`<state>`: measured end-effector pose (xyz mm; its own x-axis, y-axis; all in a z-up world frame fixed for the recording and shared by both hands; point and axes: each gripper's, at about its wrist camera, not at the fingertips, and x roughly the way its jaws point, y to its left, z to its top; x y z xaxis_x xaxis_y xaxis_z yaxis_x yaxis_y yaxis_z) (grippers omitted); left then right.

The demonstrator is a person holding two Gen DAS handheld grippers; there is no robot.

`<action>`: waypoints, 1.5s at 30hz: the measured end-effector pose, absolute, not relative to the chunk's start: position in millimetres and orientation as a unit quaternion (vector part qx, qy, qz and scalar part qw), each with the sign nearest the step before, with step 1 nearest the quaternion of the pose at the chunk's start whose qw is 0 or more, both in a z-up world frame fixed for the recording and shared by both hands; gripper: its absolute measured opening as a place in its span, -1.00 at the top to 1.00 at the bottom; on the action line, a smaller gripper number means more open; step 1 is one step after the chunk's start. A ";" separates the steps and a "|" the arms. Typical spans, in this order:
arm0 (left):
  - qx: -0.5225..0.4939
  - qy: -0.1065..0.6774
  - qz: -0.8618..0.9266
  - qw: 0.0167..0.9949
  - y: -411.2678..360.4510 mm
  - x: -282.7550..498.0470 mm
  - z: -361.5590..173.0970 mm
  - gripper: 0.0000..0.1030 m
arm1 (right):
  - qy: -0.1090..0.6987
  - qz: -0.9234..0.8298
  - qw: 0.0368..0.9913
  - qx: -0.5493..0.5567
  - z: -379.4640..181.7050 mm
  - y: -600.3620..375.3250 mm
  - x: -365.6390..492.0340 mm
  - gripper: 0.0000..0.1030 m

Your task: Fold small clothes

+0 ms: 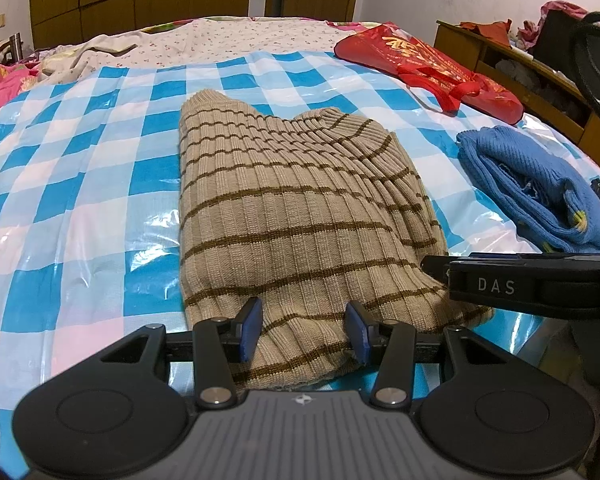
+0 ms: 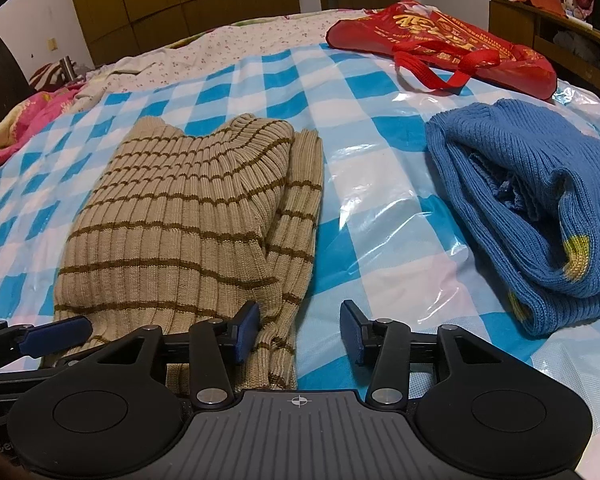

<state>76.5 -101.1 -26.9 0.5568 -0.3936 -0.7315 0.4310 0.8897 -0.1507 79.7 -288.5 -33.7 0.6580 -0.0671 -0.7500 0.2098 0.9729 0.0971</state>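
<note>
A beige knit sweater with brown stripes (image 1: 292, 216) lies partly folded on the blue-and-white checked plastic sheet (image 1: 80, 184); it also shows in the right wrist view (image 2: 180, 232). My left gripper (image 1: 304, 330) is open, with its jaws on either side of the sweater's near hem. My right gripper (image 2: 300, 330) is open at the sweater's near right corner, its left finger (image 2: 248, 330) over the folded sleeve edge, its right finger over bare sheet. The right gripper's side shows in the left wrist view (image 1: 532, 284). A folded blue sweater (image 2: 540, 208) lies to the right.
A red bag with gold print (image 2: 452, 40) lies at the far right of the bed. A floral sheet (image 1: 236, 40) covers the far end. A wooden desk (image 1: 540, 76) stands to the right. Wooden wardrobes and a door stand behind.
</note>
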 end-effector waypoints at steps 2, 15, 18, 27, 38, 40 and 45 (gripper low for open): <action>0.021 0.408 -0.233 0.882 -100.7 75.6 -26.5 -0.10 | 0.407 -0.076 0.906 0.089 -33.9 -288.9 79.8 0.14; 0.022 0.404 -0.231 0.885 -98.3 68.3 -23.0 -0.11 | 0.407 -0.076 0.906 0.089 -34.1 -289.4 79.7 0.10; 0.021 0.404 -0.230 0.885 -98.4 68.1 -22.8 -0.11 | 0.407 -0.076 0.906 0.089 -33.9 -289.3 79.8 0.10; 0.019 0.404 -0.230 0.885 -97.2 66.7 -22.0 -0.11 | 0.409 -0.076 0.905 0.086 -35.1 -288.9 80.0 0.02; 0.012 0.405 -0.228 0.885 -93.2 64.0 -19.7 -0.11 | 0.410 -0.076 0.905 0.086 -35.6 -288.8 80.6 -0.03; 0.010 0.405 -0.227 0.886 -92.3 63.9 -18.9 -0.11 | 0.411 -0.074 0.905 0.086 -36.0 -289.0 81.0 -0.09; 0.006 0.406 -0.224 0.886 -90.1 63.9 -17.9 -0.11 | 0.413 -0.071 0.904 0.083 -36.7 -287.9 81.4 -0.14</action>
<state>63.9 -90.1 -17.9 0.5695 -0.3919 -0.7226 0.4024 0.8994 -0.1707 81.4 -287.9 -36.7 0.6496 -0.0603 -0.7579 0.1965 0.9763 0.0908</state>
